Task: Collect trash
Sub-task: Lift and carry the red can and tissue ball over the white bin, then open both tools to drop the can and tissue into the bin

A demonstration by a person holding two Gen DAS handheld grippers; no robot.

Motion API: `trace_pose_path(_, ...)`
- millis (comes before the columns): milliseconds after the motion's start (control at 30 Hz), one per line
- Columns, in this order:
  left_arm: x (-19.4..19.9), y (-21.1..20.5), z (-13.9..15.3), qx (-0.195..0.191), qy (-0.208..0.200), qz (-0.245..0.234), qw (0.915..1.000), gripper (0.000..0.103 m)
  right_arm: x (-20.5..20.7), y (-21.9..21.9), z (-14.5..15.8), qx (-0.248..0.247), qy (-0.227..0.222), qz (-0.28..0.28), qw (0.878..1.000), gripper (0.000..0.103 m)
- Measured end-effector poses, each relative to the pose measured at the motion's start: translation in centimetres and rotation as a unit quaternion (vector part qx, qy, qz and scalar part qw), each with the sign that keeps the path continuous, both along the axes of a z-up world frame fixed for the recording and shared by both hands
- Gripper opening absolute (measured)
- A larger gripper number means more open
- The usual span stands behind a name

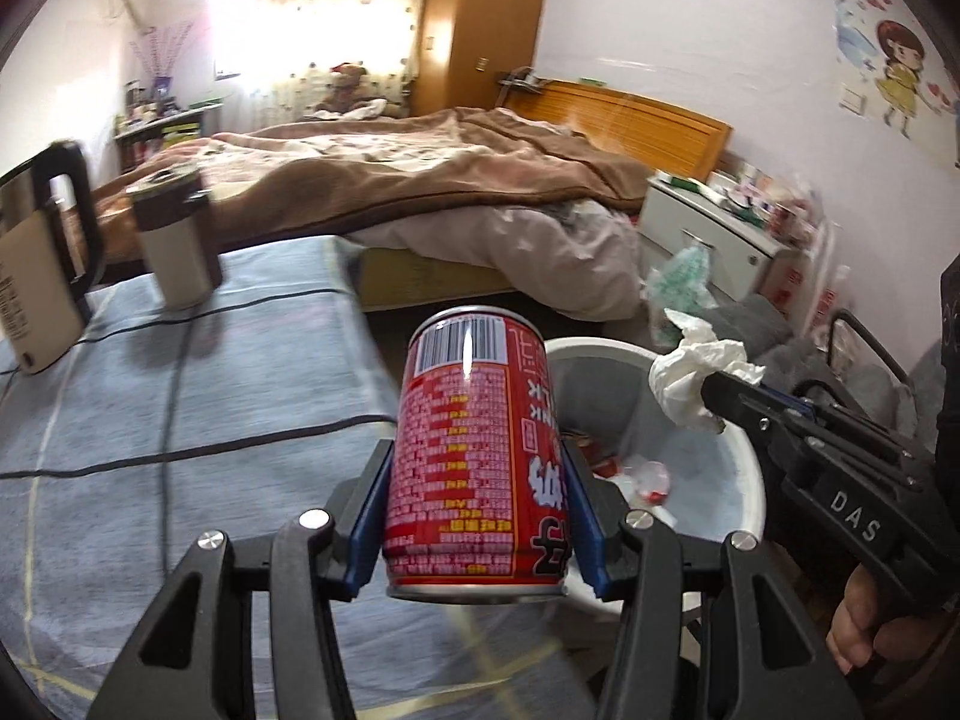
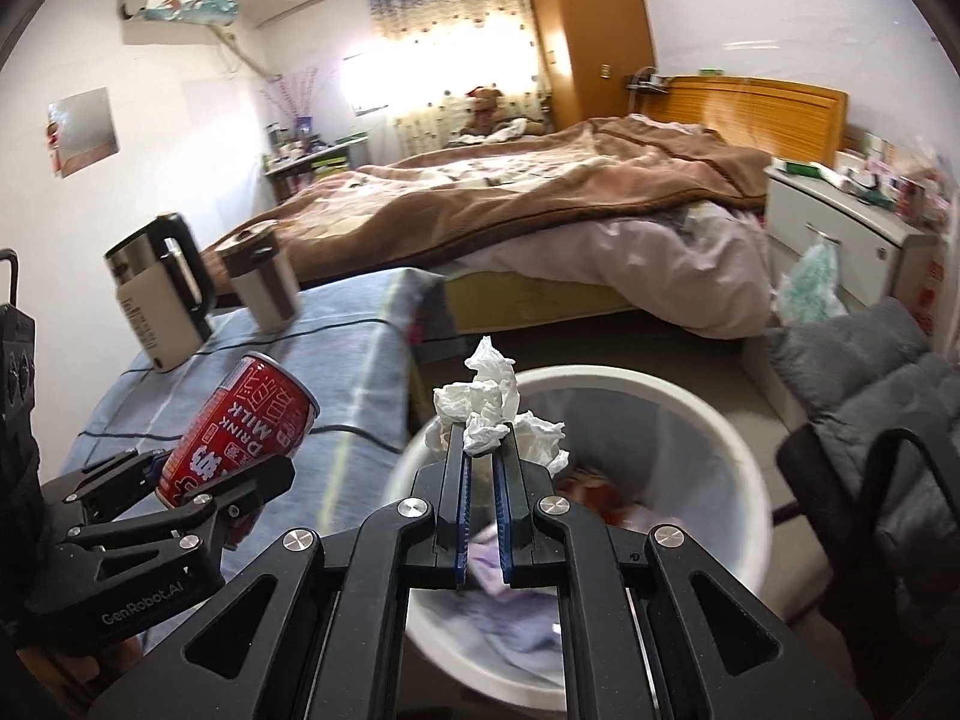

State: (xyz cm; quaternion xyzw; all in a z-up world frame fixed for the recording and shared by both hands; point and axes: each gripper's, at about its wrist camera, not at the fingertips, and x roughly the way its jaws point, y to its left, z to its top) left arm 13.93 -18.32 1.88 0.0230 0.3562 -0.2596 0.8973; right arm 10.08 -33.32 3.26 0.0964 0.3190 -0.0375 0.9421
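Left tongs (image 1: 474, 516) clench a red drink can (image 1: 474, 456) between their blue pads, which press on its two sides; the can stands upright in the grip, held above the edge of the bench (image 1: 180, 420) just beside the white trash bin (image 1: 750, 480). In the right wrist view the same can (image 2: 240, 426) leans to the right in those tongs (image 2: 198, 474), over the blue-grey cloth of the bench (image 2: 360, 396). Right tongs (image 2: 483, 450) are clenched tight on a crumpled white tissue (image 2: 492, 408), which bulges out past the fingertips and hangs over the near rim of the bin (image 2: 720, 420). From the left wrist view the tissue (image 1: 690, 372) sits at the tip of the right tongs (image 1: 714, 390), above the bin's opening. Inside the bin lie red and white scraps and some pale purple material. On the bench, further back, stand a kettle (image 2: 162, 300) and a lidded cup (image 2: 264, 282), close together. A bed with a brown blanket (image 2: 540, 192) fills the room beyond.
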Motion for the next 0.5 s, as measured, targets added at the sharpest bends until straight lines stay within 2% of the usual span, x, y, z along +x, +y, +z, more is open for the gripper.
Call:
trace_pose_path(233,-0.4,-4.6,-0.8,0.004,0.014,-0.040,0.9991,0.055,-1.2,-3.9,-1.3,-0.008,0.026,-0.034,0.999,0.007)
trace_pose_path(367,-0.3,-6.3,-1.6,0.018,0.012,-0.046,0.9987,0.055,-1.1,-5.6,-2.8,-0.004,0.049,-0.041,0.998,0.007)
trace_pose_path(500,0.2,-7.2,-2.3,0.026,0.029,-0.051,0.9980,0.055,-0.6,-6.6,-4.3,-0.002,0.068,-0.041,0.997,0.007)
